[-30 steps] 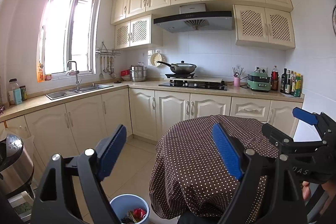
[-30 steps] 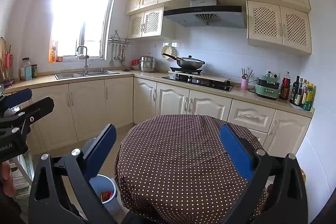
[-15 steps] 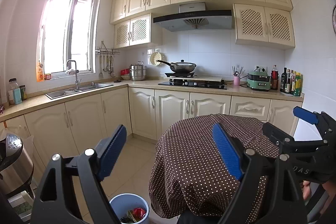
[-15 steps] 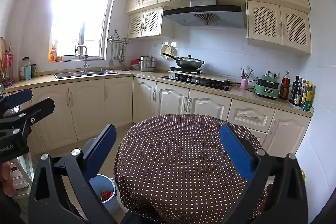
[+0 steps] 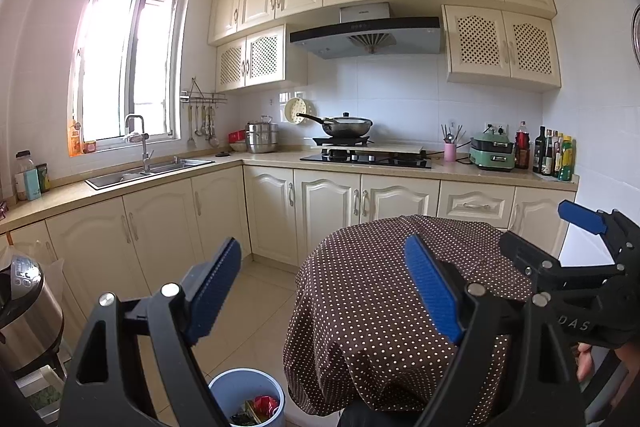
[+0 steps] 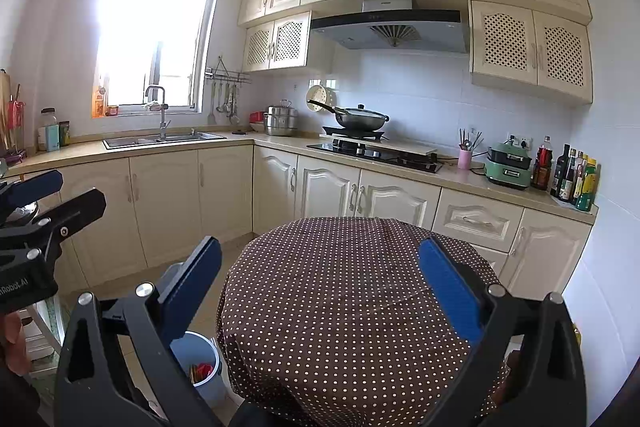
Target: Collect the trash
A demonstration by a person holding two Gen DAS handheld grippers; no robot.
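A light blue trash bin (image 5: 248,399) stands on the floor left of the round table (image 5: 384,291) with the brown dotted cloth; red and dark wrappers lie inside it. The bin also shows in the right wrist view (image 6: 198,367), partly behind a finger. My left gripper (image 5: 322,287) is open and empty, held above the floor and table edge. My right gripper (image 6: 320,287) is open and empty, held above the table (image 6: 344,291). The right gripper also shows at the right edge of the left wrist view (image 5: 576,255). No loose trash shows on the cloth.
Cream cabinets and a counter run along the back and left walls, with a sink (image 5: 148,173), a hob with a wok (image 5: 348,127), a green appliance (image 5: 492,153) and bottles (image 5: 554,157). A steel cooker (image 5: 24,311) stands at the left.
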